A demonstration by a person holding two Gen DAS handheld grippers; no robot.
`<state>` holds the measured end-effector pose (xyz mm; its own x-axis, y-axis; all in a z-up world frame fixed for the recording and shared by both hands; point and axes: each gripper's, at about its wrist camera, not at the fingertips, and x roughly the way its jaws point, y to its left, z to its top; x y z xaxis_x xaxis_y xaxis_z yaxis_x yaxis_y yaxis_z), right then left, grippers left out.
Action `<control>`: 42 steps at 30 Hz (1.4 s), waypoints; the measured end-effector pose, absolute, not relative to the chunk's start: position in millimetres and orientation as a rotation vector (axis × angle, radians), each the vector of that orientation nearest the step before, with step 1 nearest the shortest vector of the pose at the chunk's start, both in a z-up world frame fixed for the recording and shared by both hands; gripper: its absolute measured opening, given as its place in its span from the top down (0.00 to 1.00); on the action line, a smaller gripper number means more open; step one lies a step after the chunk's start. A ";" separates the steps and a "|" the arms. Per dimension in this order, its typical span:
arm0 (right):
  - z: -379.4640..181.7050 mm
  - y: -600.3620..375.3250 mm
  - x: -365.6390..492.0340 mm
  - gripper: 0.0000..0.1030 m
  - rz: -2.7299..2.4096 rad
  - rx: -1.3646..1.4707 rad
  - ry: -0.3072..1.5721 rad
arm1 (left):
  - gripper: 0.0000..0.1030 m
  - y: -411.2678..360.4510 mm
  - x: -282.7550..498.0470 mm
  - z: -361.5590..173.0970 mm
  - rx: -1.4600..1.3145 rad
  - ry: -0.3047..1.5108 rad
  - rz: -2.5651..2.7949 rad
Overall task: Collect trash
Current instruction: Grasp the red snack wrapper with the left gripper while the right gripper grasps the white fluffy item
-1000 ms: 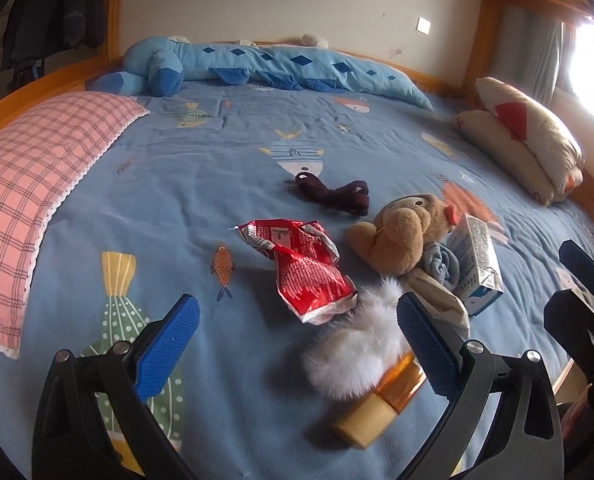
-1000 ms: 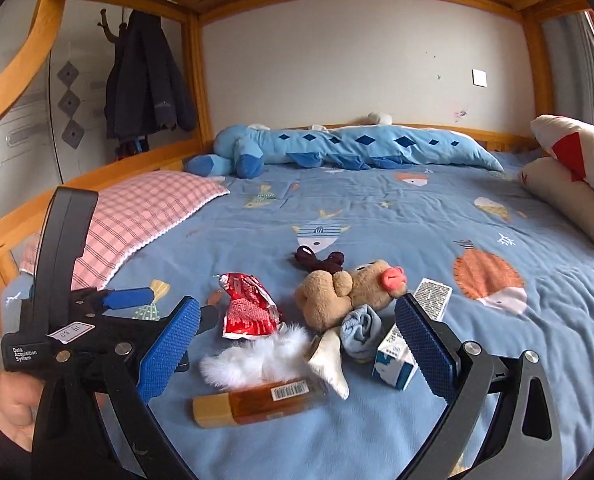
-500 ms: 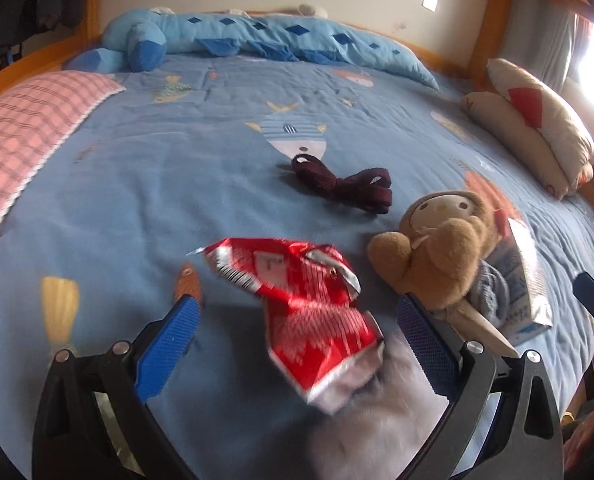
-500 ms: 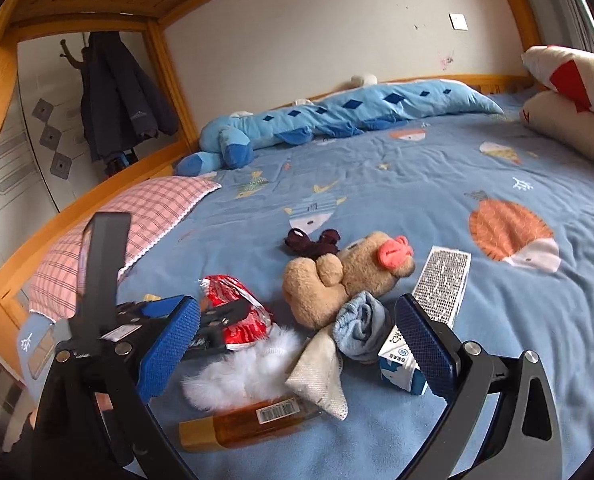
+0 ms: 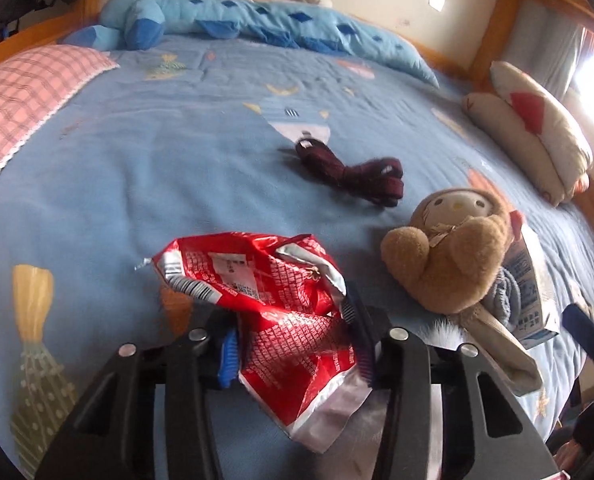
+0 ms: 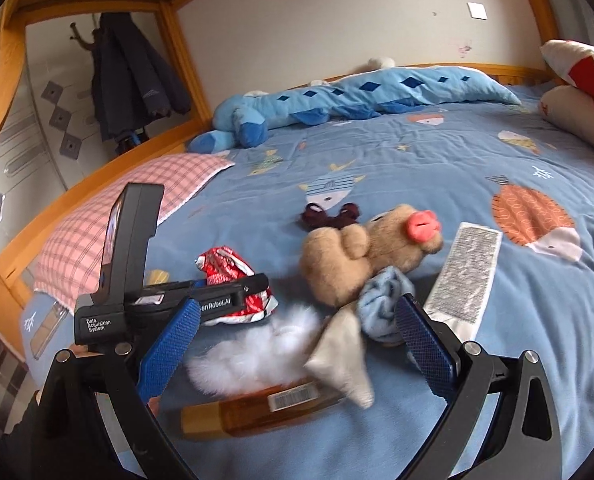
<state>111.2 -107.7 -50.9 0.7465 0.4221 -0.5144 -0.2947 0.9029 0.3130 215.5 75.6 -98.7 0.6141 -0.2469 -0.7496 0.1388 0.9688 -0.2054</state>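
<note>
My left gripper [image 5: 293,340] is shut on a crumpled red snack wrapper [image 5: 281,300] on the blue bedspread; its blue pads press the wrapper from both sides. In the right wrist view the left gripper [image 6: 253,292] shows at the left, with the wrapper [image 6: 225,266] sticking out of it. My right gripper [image 6: 293,344] is open and empty, over a white fluffy piece [image 6: 257,352], a beige sock [image 6: 345,360] and a light blue sock [image 6: 381,300]. An amber bottle [image 6: 257,412] lies near the front. A white and blue carton [image 6: 465,276] lies at the right.
A brown plush toy [image 5: 453,252] lies right of the wrapper, a dark red bow [image 5: 353,172] beyond it. A pink checked pillow [image 5: 21,96] is at the left, a long blue plush [image 5: 257,20] at the back, cushions [image 5: 537,128] at the right, a wooden bed frame [image 6: 97,184] around.
My left gripper moved forward over the red wrapper and shut on it. My right gripper moved closer to the pile of socks and stays open.
</note>
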 end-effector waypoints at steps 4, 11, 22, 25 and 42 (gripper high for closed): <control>-46.6 -95.3 102.2 0.08 0.441 0.214 0.600 | 0.57 96.3 196.5 -81.1 -0.165 0.832 -0.202; -44.9 -61.0 100.2 0.08 0.507 0.160 0.636 | 0.57 130.9 165.2 -63.3 -0.183 0.799 -0.170; -89.0 -52.5 137.1 0.08 0.399 0.174 0.817 | 0.57 139.3 158.5 -67.9 -0.196 0.814 -0.211; -96.2 -43.5 148.9 0.08 0.381 0.123 0.840 | 0.57 137.2 161.4 -68.3 -0.202 0.812 -0.224; -81.9 -46.4 136.7 0.78 0.454 0.167 0.778 | 0.57 127.7 138.7 -40.8 -0.168 0.754 -0.263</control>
<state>136.7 -46.4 -81.9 0.6221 0.4538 -0.6381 -0.3324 0.8909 0.3095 138.7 127.7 -40.8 0.6985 -0.2944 -0.6522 0.1748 0.9540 -0.2435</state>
